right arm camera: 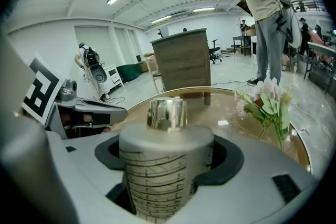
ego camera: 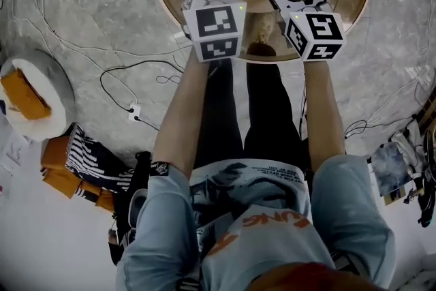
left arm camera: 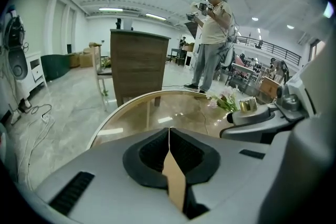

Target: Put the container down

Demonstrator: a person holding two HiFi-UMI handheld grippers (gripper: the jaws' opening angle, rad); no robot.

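The right gripper point(right arm camera: 169, 161) squeezes the container point(right arm camera: 157, 186), a round pale jar with thin dark lines and a shiny metal knob on top. It hangs over the round, glossy brown desk point(right arm camera: 233, 108), so it looks not set down yet. The left gripper point(left arm camera: 169, 157) is pinched together on nothing.

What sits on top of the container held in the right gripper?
A shiny metal knob sits on the container's lid; the lid hides the contents.
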